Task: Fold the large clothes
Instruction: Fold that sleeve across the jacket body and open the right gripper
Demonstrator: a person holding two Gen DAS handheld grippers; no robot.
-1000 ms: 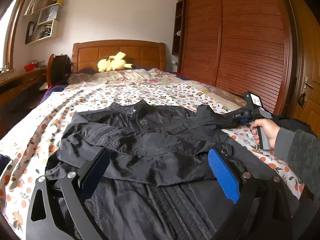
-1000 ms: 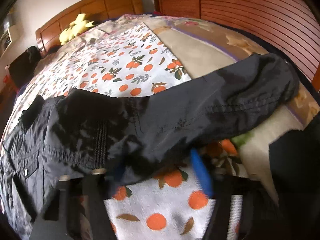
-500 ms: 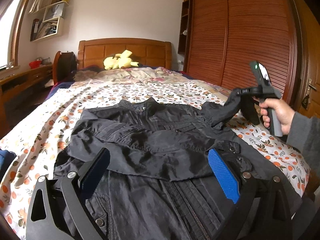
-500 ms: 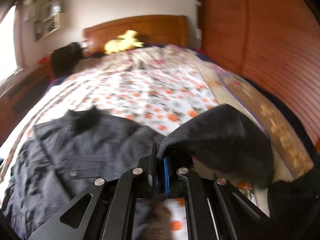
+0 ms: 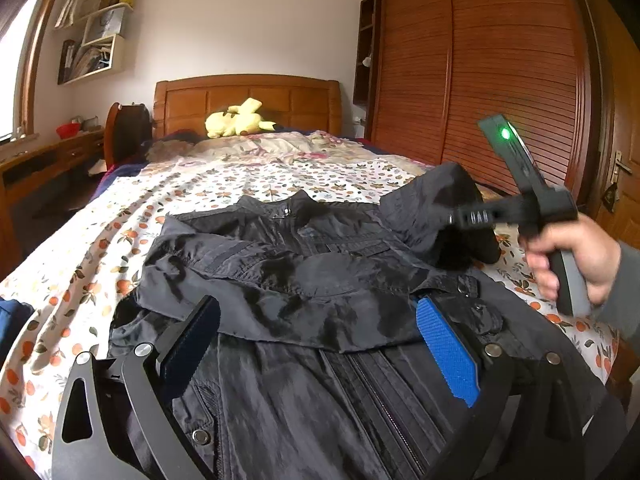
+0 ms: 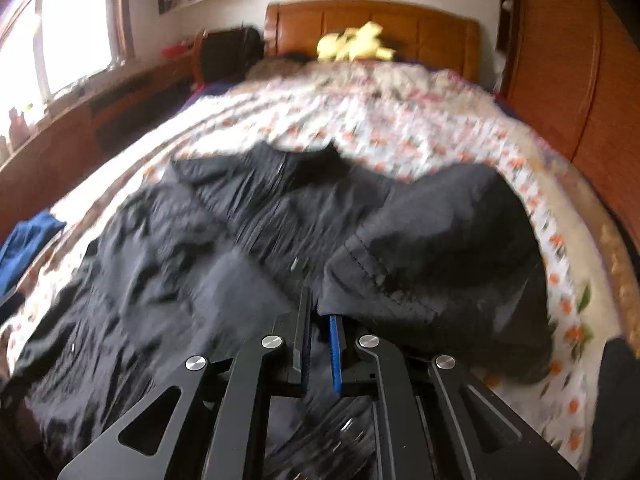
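Note:
A black jacket (image 5: pixel 304 280) lies face up on the bed, collar toward the headboard, with one sleeve folded across its chest. My left gripper (image 5: pixel 316 320) is open and empty, hovering low over the jacket's lower front. My right gripper (image 6: pixel 320 320) is shut on the jacket's right sleeve (image 6: pixel 440 248) near the cuff and holds it lifted above the right side of the jacket. It also shows in the left wrist view (image 5: pixel 472 216), held by a hand, with the sleeve (image 5: pixel 432 200) draped from it.
The bed has an orange-print sheet (image 5: pixel 100 240) and a wooden headboard (image 5: pixel 248 96) with a yellow plush toy (image 5: pixel 240 120). A wooden wardrobe (image 5: pixel 500 80) stands along the right. A desk (image 5: pixel 40 160) is on the left. A blue cloth (image 6: pixel 28 240) lies at the left bed edge.
My right gripper closed on the right sleeve, lifted it off the bed and is carrying it left toward the jacket's middle. The left gripper stayed open and rose slightly.

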